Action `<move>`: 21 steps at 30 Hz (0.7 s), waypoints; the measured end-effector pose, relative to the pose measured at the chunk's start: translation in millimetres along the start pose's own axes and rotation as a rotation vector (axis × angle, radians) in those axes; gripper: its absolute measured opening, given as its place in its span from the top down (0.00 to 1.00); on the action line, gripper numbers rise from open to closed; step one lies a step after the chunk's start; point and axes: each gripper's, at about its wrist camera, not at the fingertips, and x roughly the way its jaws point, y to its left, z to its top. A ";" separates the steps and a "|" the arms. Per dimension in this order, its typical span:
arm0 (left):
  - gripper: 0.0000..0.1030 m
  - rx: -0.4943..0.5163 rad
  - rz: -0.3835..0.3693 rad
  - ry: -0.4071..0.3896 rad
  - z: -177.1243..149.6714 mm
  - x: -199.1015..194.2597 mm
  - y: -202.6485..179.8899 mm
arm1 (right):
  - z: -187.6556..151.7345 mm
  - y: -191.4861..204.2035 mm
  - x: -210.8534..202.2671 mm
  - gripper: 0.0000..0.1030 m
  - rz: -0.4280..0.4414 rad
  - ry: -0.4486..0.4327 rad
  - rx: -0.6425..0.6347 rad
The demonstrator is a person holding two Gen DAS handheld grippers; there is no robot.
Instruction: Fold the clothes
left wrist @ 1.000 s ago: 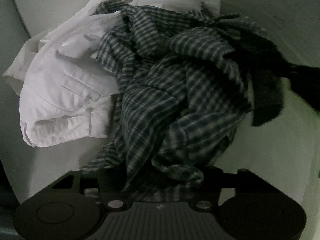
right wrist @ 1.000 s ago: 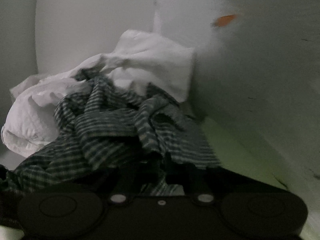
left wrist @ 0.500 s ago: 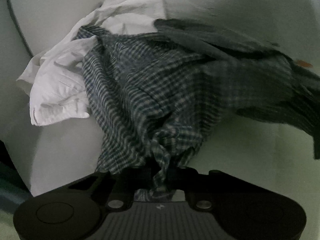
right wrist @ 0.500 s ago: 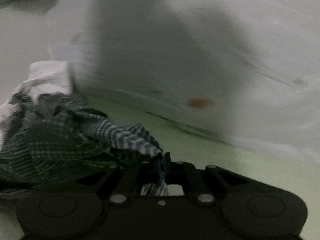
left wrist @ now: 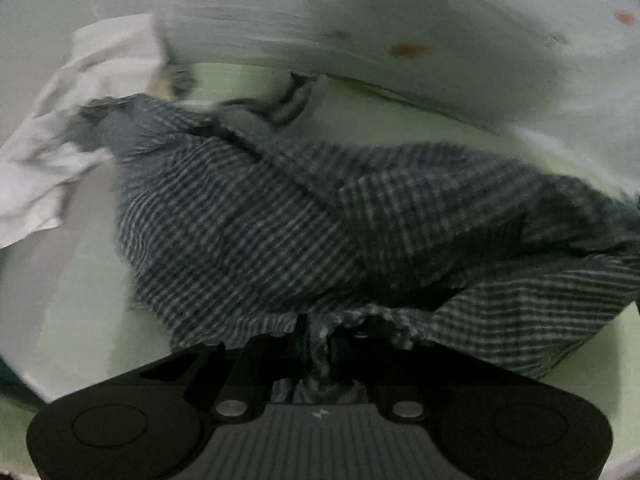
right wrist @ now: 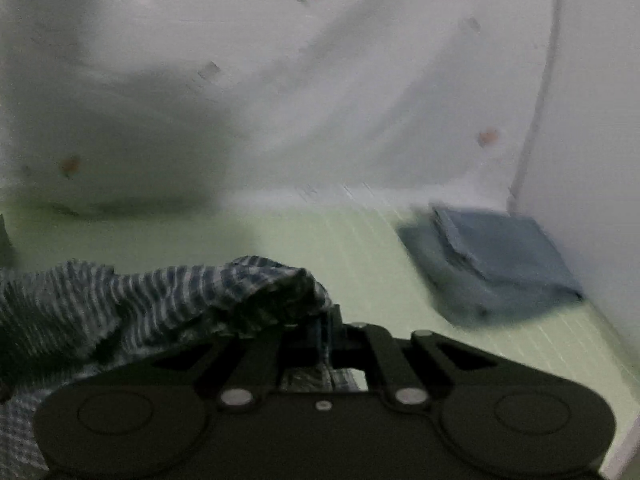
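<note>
Checked shirt [left wrist: 280, 216] right of white garment [left wrist: 80, 120] — touching

The checked shirt [left wrist: 280, 216] is thin woven cloth, matt and crumpled. The white garment [left wrist: 80, 92] is smooth matt cotton-like cloth. The folded blue garment [right wrist: 500, 256] looks soft and matt. Each hand-held gripper [left wrist: 318, 344] [right wrist: 326, 332] is matt black plastic with small shiny metal screws. The worktop [right wrist: 340, 248] is smooth pale green.

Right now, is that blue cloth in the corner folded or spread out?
Folded: the blue cloth lies as a flat squared stack with layered edges on the green surface.
</note>
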 end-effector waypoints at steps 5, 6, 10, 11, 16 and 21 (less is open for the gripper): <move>0.75 0.020 -0.004 0.038 -1.2 6.9 -16.7 | -29.0 3.2 -8.7 0.64 0.046 0.077 -0.035; 0.73 0.004 -0.005 0.042 -0.3 8.1 -10.5 | -31.8 10.1 -11.0 0.57 0.066 0.076 -0.049; 0.60 -0.057 -0.010 0.034 3.0 4.1 5.3 | -40.4 39.4 -20.0 0.37 0.146 0.066 -0.108; 0.56 -0.069 -0.005 0.030 3.5 3.4 10.8 | -40.5 46.9 -21.4 0.35 0.166 0.060 -0.121; 0.45 -0.136 0.016 0.015 7.5 4.0 42.0 | -32.1 98.9 -22.5 0.20 0.270 0.042 -0.203; 0.40 -0.213 0.010 0.005 11.8 7.1 77.9 | -17.7 177.9 -20.0 0.17 0.405 0.003 -0.342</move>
